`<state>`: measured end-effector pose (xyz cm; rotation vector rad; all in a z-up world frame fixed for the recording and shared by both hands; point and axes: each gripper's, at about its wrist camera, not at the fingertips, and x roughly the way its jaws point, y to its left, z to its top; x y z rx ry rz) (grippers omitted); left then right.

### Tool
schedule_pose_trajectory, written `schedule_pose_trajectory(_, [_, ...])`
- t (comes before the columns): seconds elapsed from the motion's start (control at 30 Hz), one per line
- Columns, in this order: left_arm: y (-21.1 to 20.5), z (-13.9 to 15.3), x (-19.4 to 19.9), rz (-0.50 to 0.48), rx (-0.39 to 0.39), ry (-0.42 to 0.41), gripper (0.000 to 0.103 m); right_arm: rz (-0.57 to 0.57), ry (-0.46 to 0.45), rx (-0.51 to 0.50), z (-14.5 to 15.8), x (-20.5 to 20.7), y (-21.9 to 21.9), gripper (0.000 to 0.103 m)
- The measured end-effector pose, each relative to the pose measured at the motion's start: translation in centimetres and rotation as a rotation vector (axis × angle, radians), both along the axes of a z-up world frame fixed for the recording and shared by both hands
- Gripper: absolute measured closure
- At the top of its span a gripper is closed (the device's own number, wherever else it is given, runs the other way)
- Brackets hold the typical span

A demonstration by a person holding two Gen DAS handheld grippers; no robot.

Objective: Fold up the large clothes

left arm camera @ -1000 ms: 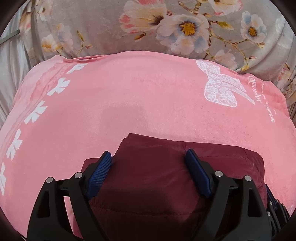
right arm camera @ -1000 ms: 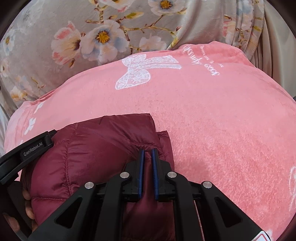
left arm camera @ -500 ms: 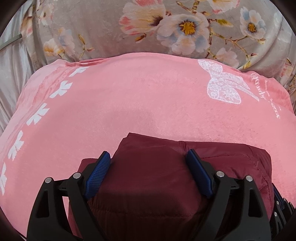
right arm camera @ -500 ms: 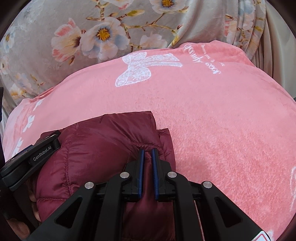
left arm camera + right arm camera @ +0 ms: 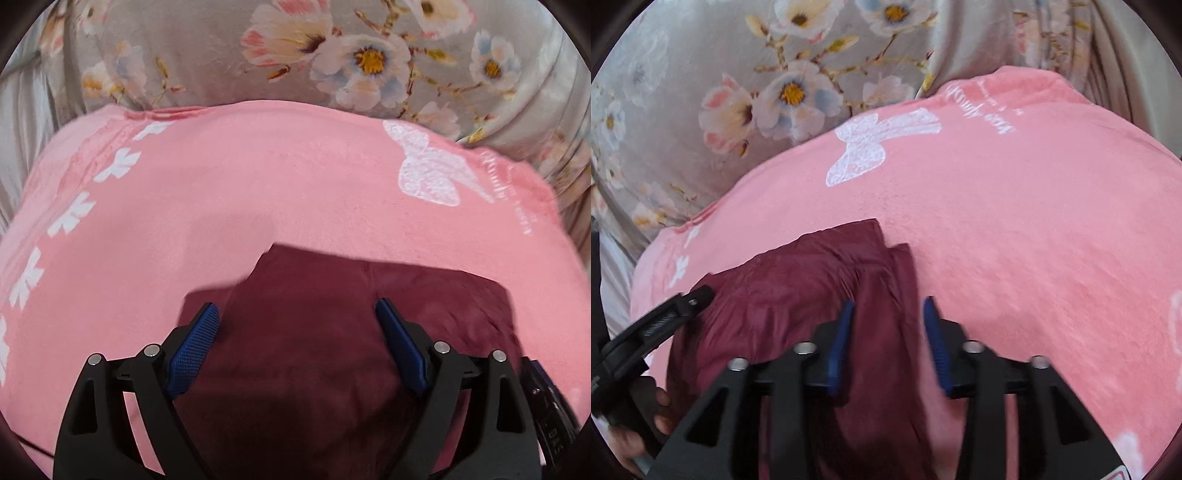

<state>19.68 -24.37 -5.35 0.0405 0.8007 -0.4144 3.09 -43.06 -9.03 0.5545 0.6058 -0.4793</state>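
A dark maroon quilted puffer jacket (image 5: 798, 306), folded into a compact bundle, lies on a pink fleece blanket (image 5: 1015, 240) near its front edge. In the right wrist view its upper layer ends in a squared corner, with a narrower flap showing just beside it on the right.

The left gripper (image 5: 297, 325) hangs over the jacket with its blue-padded fingers (image 5: 194, 345) spread wide, the maroon fabric filling the gap between them without either pad pressing on it. The right gripper (image 5: 888, 332) is also parted, one blue pad over the jacket's right edge and the other over the pink blanket beside it; it clamps nothing.

The blanket carries a white lace butterfly print (image 5: 430, 170) with script lettering next to it, and a row of small white motifs (image 5: 70, 216) along its left side. Beyond the blanket spreads a grey satin bedcover with large pale flowers (image 5: 354, 59).
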Motion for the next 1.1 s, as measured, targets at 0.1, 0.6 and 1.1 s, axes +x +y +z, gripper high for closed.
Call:
schedule_pose_trajectory(0.1, [4.4, 0.3, -2.8, -0.013, -0.069, 0.078, 0.019, 0.012, -0.02, 0.009, 0.6, -4.7, 1.3, 0.044])
schedule_pose_trajectory(0.6, [11.0, -5.9, -7.5, -0.101, -0.299, 0.42, 0.023, 0.132, -0.097, 0.34, -3.8, -8.6, 4.2, 0.035])
schedule_pose_trajectory(1.1, [13.5, 0.8, -9.3, -0.28, -0.263, 0.2, 0.069, 0.209, -0.034, -0.098, 2.4, -9.7, 14.6, 0.09])
